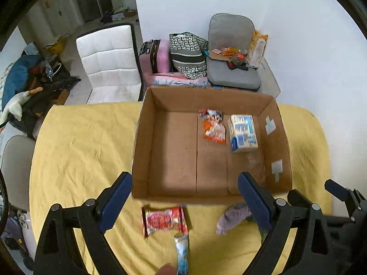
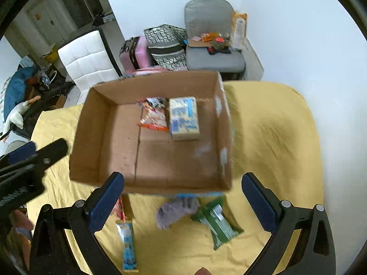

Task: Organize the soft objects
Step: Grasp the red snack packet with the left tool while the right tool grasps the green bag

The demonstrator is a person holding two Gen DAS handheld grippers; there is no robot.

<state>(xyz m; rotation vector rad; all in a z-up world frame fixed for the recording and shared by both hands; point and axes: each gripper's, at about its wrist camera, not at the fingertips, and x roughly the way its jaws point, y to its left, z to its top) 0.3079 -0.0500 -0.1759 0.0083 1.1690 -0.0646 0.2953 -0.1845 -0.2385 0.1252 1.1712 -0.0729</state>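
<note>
An open cardboard box [image 1: 142, 142] [image 2: 91, 123] sits on a yellow-covered table [image 1: 87, 142] [image 2: 270, 133]. Inside it lie a yellow-and-blue tissue pack [image 1: 242, 133] [image 2: 184, 117], an orange snack packet [image 1: 213, 131] [image 2: 154, 119] and a small dark packet [image 1: 211, 114] [image 2: 152, 102]. In front of the box lie a red packet [image 1: 164, 220], a blue tube packet [image 1: 182, 253] [image 2: 128, 244], a lilac cloth [image 1: 231, 217] [image 2: 176, 209] and a green packet [image 2: 216, 222]. My left gripper [image 1: 184, 202] hovers open above the red packet. My right gripper [image 2: 183, 202] hovers open above the lilac cloth. Both are empty.
Beyond the table stand a white chair [image 1: 110, 61] [image 2: 87, 61], a pink suitcase [image 1: 154, 56] [image 2: 135, 53], a patterned bag [image 1: 189, 55] [image 2: 166, 45] and a grey seat [image 1: 231, 52] [image 2: 211, 34] with clutter. The white wall is at the right.
</note>
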